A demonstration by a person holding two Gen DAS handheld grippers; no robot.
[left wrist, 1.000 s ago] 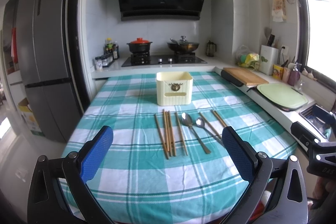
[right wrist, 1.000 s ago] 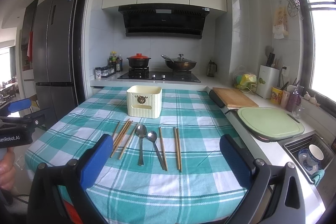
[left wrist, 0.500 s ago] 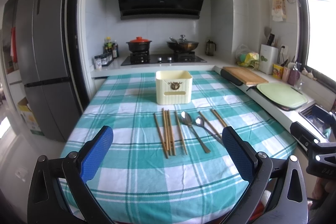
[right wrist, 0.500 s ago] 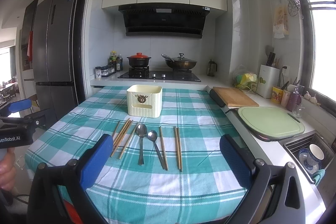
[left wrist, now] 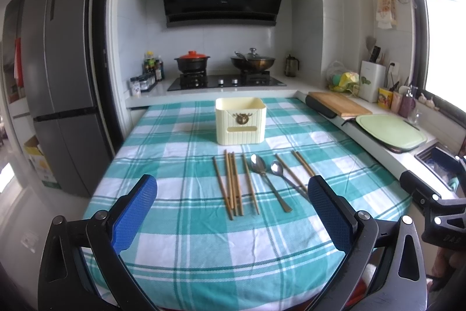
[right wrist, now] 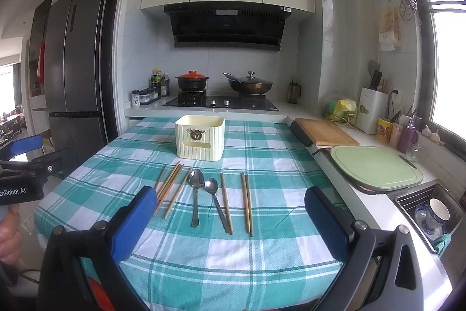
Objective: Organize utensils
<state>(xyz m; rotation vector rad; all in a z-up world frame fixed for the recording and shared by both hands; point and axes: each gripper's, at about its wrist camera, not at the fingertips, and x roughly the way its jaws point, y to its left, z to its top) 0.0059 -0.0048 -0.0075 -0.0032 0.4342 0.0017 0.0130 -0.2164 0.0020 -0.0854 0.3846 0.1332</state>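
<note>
Two spoons (right wrist: pixel 204 196) side by side amid our wooden chopsticks (left wrist: pixel 233 182) on the checked tablecloth (left wrist: pixel 186 238), cream holder (right wrist: pixel 200 136) just beyond them, our left gripper (left wrist: pixel 232 212) and right gripper (right wrist: pixel 230 220) both spread wide and empty at the near edge

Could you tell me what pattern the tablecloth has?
The tablecloth is teal-and-white plaid, clearest in the right wrist view.

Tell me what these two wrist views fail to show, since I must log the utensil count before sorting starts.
- Cream holder interior: both views, its front wall hides it.
- Smaller spoon handle end: left wrist view, behind the left gripper finger.
- Leftmost chopsticks near ends: right wrist view, behind the right gripper finger.
- Bundled chopsticks overlap; exact count uncertain.
</note>
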